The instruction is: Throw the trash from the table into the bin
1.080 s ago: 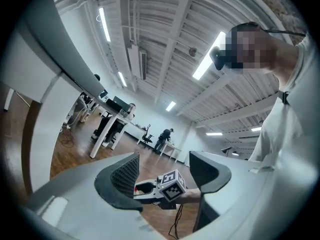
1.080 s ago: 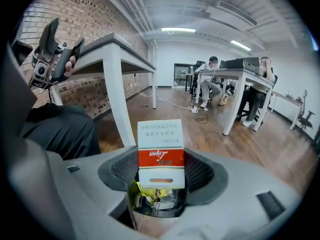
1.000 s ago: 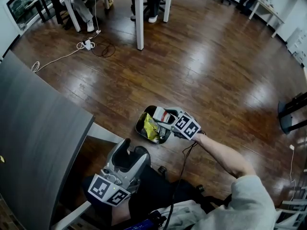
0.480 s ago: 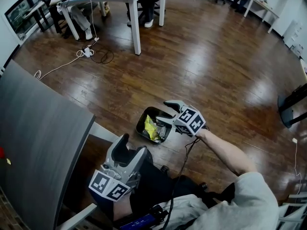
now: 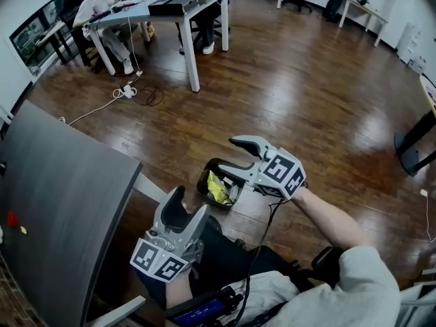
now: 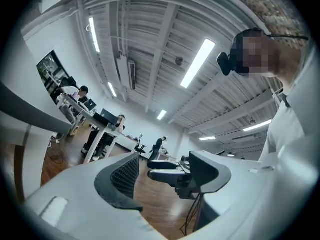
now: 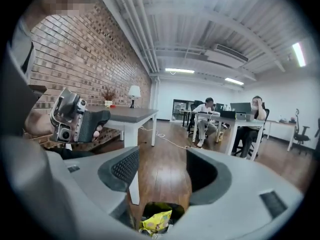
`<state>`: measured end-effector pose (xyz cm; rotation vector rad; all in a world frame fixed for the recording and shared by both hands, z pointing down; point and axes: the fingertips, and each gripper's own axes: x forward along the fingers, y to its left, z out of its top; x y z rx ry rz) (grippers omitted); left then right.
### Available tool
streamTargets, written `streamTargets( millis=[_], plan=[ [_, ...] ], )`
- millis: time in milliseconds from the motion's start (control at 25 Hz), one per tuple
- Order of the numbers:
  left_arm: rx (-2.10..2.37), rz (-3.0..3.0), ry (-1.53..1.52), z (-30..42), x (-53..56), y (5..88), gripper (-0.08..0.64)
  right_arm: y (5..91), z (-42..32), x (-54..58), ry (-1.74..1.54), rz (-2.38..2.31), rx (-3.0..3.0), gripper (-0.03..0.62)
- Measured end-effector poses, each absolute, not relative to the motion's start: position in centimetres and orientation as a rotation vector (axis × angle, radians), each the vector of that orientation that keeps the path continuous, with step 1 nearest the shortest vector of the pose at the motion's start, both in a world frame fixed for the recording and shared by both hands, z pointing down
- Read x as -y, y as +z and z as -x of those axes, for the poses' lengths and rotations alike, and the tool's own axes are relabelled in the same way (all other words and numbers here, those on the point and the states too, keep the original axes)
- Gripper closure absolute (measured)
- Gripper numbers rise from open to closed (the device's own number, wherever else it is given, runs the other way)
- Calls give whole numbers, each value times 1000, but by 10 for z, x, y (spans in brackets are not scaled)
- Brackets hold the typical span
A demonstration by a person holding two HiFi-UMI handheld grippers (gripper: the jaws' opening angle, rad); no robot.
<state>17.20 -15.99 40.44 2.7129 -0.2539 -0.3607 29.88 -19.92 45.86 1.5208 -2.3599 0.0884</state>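
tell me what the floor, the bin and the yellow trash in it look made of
Floor: dark wood planks, glossy; plank seams and light glare show.
Bin: black, likely plastic; too small to be sure.
Yellow trash: crinkled, shiny packet, probably plastic film.

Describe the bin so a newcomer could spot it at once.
Start at the big dark grey table on the left of the head view. On the wooden floor just off its right edge stands a small black bin. It alone holds a bright yellow wrapper.
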Motion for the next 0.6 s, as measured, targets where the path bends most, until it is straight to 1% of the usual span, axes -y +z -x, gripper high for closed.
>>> streamTargets(
  millis=[320,600],
  plan=[
    [244,-2734,-426,-169,148,383,238,426,-292,179,6,-1521,2331,311],
    [236,-2792,-474,-159,135,359,238,377,-274,166,-94,-1531,2396,310]
  ],
)
